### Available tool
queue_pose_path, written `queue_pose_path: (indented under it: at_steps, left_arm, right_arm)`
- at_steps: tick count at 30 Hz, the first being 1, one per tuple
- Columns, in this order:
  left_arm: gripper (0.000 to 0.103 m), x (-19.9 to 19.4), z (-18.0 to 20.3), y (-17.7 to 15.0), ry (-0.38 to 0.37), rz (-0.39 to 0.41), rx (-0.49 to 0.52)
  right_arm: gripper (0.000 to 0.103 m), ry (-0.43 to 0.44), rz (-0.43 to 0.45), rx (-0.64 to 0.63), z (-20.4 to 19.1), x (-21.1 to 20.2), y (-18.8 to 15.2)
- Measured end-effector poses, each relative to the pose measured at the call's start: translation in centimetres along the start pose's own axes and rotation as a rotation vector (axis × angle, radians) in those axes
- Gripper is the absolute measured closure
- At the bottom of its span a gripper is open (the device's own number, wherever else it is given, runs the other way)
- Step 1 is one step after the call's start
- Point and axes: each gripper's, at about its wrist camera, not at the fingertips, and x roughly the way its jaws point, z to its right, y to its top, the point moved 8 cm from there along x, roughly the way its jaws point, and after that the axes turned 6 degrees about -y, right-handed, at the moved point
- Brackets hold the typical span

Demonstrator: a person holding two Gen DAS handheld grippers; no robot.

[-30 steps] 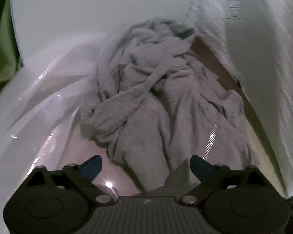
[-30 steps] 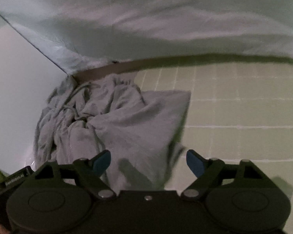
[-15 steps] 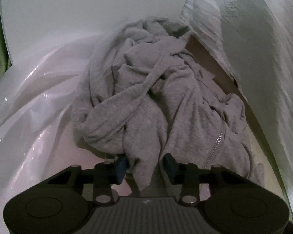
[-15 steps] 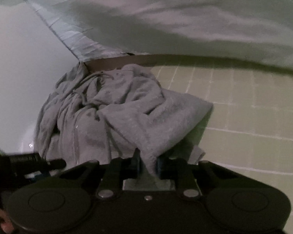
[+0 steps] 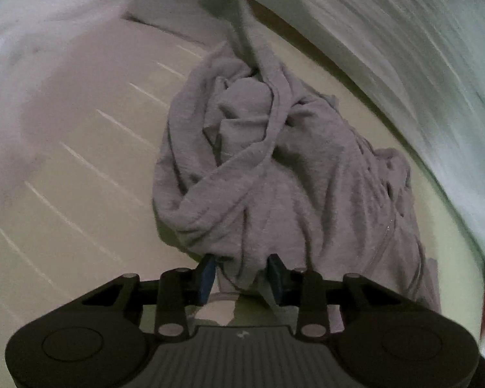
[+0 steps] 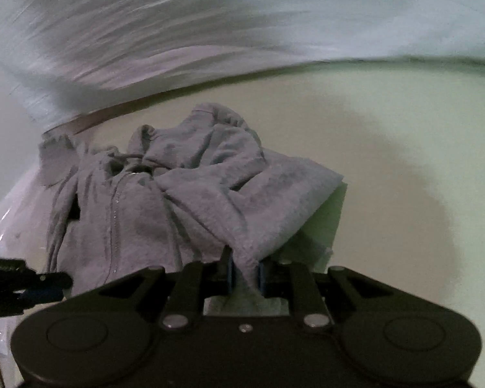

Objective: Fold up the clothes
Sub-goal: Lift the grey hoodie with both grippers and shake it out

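From the left wrist view, the left gripper (image 5: pixel 241 273) is pinching a thick bunch of a grey zip-up garment (image 5: pixel 274 168). Its blue pads (image 5: pixel 207 274) are pressing in from either side of the cloth, so the fingers are clenched on fabric, not released. The garment is lying crumpled and twisted on a pale mat marked with white grid lines (image 5: pixel 90 174), one sleeve-like strand trailing away toward a white, streaked sheet (image 5: pixel 404 32) at the far edge. The surroundings are blurred.

From the right wrist view, the right gripper (image 6: pixel 245 274) is clamping a thinner edge of the same garment (image 6: pixel 190 200), with the cloth rising out from between its narrowly set fingers. The zipper (image 6: pixel 115 207) is running down the left part of the heap. The other gripper's dark tip (image 6: pixel 32 286) is showing at the left edge, just beside the cloth.

Both tools are probably holding near edges of the bundle so that it can be drawn onto open mat and spread out, since a crumpled garment cannot be folded as it lies.
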Motion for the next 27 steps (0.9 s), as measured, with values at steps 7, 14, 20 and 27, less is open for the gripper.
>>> queue_pose_path:
  at_steps: [7, 14, 20, 27]
  left_arm:
    - [0.063, -0.7, 7.3, -4.2, -0.028, -0.052, 0.161]
    - [0.046, -1.6, 7.2, -1.6, 0.006, 0.015, 0.167]
    - [0.045, -1.5, 8.1, -1.5, 0.03, 0.037, 0.188]
    - [0.036, 0.8, 8.6, 0.1, 0.019, 0.018, 0.189]
  right_arm:
    - [0.085, -0.126, -0.001, 0.213, 13.8, -6.7, -4.7]
    - [0.057, -0.136, 0.08, 0.23, 19.2, -10.3, -2.7]
    - [0.042, -0.142, 0.156, 0.189, 20.5, -10.8, 0.7]
    - [0.042, -0.066, 0.084, 0.215, 19.9, -5.6, 3.0]
